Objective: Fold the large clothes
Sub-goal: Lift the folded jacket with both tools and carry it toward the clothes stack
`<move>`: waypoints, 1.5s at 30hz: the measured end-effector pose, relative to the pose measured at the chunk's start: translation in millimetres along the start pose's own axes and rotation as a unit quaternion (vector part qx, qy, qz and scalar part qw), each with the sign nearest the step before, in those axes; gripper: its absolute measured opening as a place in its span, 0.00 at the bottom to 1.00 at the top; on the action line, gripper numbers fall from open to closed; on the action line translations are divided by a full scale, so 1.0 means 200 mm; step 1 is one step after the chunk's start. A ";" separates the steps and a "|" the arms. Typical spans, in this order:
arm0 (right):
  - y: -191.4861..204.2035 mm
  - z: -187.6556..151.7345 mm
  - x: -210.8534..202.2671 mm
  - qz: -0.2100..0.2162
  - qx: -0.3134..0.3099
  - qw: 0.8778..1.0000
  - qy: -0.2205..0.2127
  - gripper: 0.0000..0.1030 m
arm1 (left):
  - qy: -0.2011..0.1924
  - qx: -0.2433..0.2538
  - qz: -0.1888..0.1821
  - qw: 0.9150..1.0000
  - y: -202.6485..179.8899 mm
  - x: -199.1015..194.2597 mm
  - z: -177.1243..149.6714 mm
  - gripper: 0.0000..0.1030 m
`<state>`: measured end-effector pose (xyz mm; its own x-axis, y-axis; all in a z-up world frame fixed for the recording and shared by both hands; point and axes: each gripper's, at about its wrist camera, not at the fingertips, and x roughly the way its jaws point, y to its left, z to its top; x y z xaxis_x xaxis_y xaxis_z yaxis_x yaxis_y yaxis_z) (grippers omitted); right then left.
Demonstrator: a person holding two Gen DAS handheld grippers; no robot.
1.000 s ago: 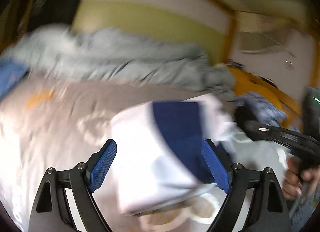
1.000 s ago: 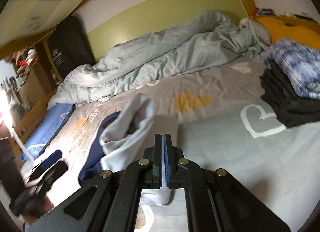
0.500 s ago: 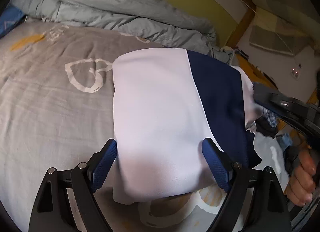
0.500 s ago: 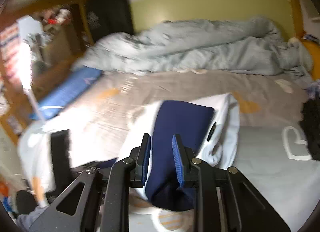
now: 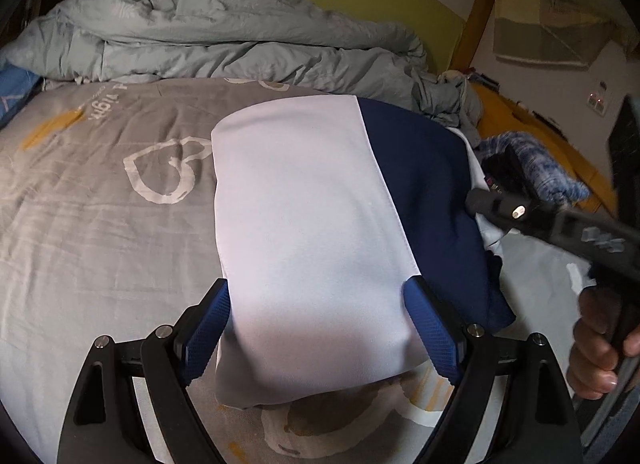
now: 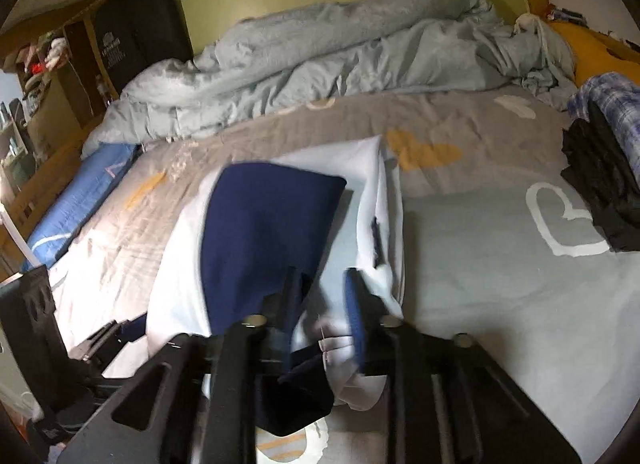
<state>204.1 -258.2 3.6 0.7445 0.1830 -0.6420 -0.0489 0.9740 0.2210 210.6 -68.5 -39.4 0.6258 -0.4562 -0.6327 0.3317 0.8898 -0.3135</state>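
A folded white and navy garment (image 5: 312, 224) lies on the grey heart-print bed sheet (image 5: 100, 224). My left gripper (image 5: 320, 328) is open, its blue pads on either side of the garment's near white end. My right gripper (image 6: 320, 304) is open over the garment's navy panel (image 6: 264, 232) and its loose white edge (image 6: 376, 200), and it shows in the left wrist view (image 5: 520, 212) at the garment's right side. Whether the pads touch the cloth is unclear.
A rumpled grey-green duvet (image 5: 224, 40) lies along the far wall. A stack of folded dark and blue plaid clothes (image 6: 604, 168) sits at the right of the bed. A blue pillow (image 6: 76, 200) lies at the left edge.
My right gripper was shut on the garment's edge, then opened and moved over the folded garment. The garment went from hanging crumpled to lying flat and folded. My left gripper stayed open around it.
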 end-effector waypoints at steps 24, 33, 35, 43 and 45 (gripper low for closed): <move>-0.36 -0.14 0.30 0.148 0.151 0.976 0.056 0.96 | -0.008 -0.054 -0.029 0.998 0.12 -0.03 0.07 0.86; -0.42 -0.18 0.37 0.232 0.183 0.954 0.049 0.74 | 0.060 -0.168 -0.140 0.974 0.35 0.19 0.15 0.97; -0.45 -0.20 0.38 0.246 0.198 0.948 0.046 0.66 | 0.074 -0.207 -0.182 0.958 0.41 0.26 0.12 0.94; -0.42 -0.17 0.42 0.229 0.191 0.953 0.053 0.74 | 0.066 -0.217 -0.184 0.957 0.40 0.25 0.13 0.86; -0.38 -0.15 0.44 0.220 0.175 0.957 0.064 0.79 | 0.066 -0.220 -0.181 0.956 0.41 0.26 0.13 0.86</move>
<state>253.3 -312.9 -91.9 0.6139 0.6029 -0.5095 -0.0968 0.6981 0.7094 287.8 -20.2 -79.7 0.4220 -0.7558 -0.5007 0.1626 0.6064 -0.7783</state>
